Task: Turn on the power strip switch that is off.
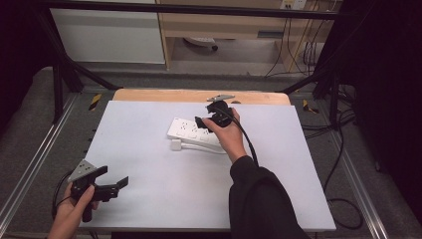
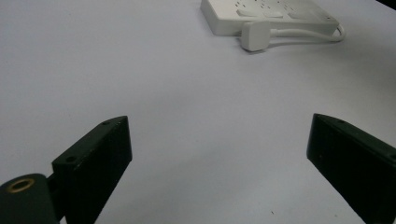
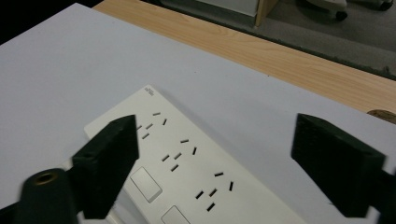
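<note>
Right gripper (image 1: 203,121), jaws wide, poised above the power strip (image 1: 191,131), apparently not yet gripping; left gripper (image 1: 115,185) idle, jaws wide.

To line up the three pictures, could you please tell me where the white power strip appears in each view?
High view: the power strip lies mid-table, just left of the right gripper.
Left gripper view: it sits at the top edge, right of centre, with the white plug in front.
Right gripper view: it runs from centre to bottom.
Shared landmark: the white table sheet.
</note>
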Demonstrator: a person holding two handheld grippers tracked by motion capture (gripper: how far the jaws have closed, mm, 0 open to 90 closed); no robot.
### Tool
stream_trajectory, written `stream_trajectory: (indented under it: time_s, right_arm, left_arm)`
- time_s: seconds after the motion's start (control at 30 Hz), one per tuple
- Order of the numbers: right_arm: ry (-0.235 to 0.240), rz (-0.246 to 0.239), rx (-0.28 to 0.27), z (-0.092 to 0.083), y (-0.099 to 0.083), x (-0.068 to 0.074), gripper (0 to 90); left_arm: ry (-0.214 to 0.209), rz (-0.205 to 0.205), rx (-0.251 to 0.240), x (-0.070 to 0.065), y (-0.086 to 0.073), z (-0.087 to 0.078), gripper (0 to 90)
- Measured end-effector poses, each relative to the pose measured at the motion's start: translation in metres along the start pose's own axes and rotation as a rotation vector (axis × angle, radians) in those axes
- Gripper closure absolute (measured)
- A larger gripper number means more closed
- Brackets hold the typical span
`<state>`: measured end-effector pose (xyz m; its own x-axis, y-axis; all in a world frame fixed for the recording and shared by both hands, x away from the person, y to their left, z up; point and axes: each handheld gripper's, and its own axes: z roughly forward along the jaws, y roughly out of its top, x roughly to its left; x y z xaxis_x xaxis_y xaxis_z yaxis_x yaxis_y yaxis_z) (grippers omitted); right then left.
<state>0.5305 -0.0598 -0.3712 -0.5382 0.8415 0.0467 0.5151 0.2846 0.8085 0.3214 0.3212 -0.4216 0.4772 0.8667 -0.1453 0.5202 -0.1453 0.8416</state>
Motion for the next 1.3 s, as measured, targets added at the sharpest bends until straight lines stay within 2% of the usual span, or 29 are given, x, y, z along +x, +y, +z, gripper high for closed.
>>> stream_trajectory:
  time_s: [0.1,0.2,1.03,1.3]
  right_arm:
    - [0.017,-0.001,-0.001,0.002,-0.001,0.001,28.6]
    - [0.039,-0.001,0.001,0.005,-0.001,0.003,31.4]
    - [0.058,-0.027,0.055,0.018,-0.011,0.009,51.7]
    - [0.050,-0.015,0.048,0.020,-0.018,0.007,62.8]
  left_arm:
    - [0.002,-0.001,0.001,0.000,0.000,0.000,6.6]
    - [0.003,-0.001,0.004,0.000,0.000,0.000,6.6]
    - [-0.002,0.001,0.008,0.000,0.000,0.000,6.7]
    - [-0.005,0.003,0.007,0.000,0.000,0.000,6.7]
